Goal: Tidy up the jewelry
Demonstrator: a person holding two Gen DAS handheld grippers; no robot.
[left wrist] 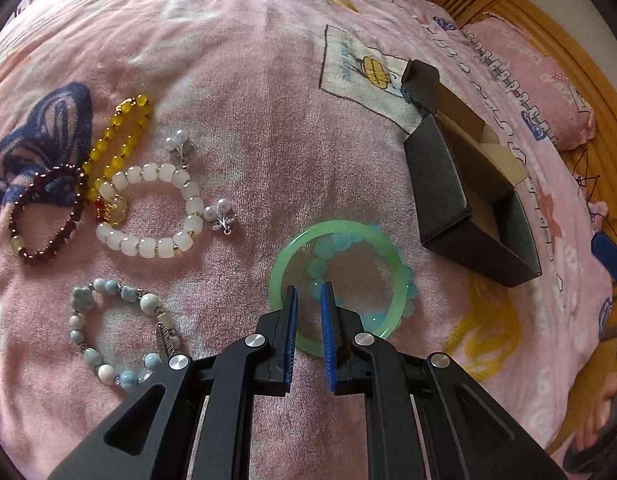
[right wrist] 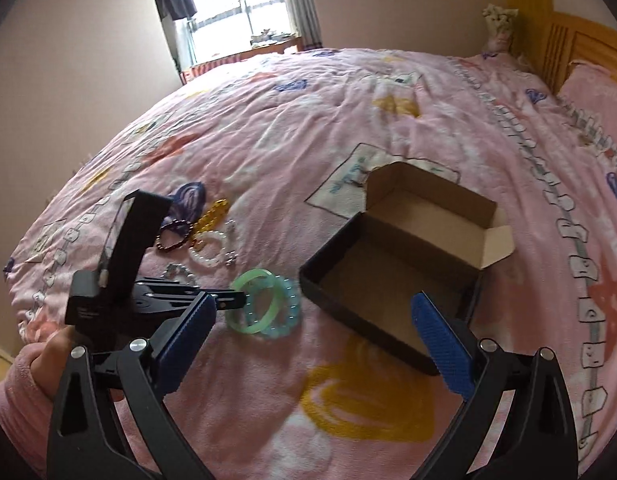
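A green bangle [left wrist: 300, 236] lies on the pink blanket with a light blue bead bracelet [left wrist: 320, 264] resting partly inside it. My left gripper [left wrist: 310, 288] points down over the bangle's near rim, its blue pads almost together; only blanket and a strip of green show in the slit. In the right wrist view the left gripper [right wrist: 238, 300] reaches the bangle [right wrist: 264, 274] and the bead bracelet [right wrist: 292, 300] from the left. My right gripper [right wrist: 312, 302] stands wide open and empty in front of the open black box [right wrist: 336, 300]. That box [left wrist: 440, 184] is empty, with a brown inside.
Left of the bangle lie a white bead bracelet [left wrist: 188, 188], a yellow one [left wrist: 120, 136], a dark red one [left wrist: 68, 236], a pale blue and white one [left wrist: 148, 304] and pearl earrings [left wrist: 220, 212]. A pink pillow [left wrist: 528, 80] and wooden headboard [right wrist: 568, 48] are at the right.
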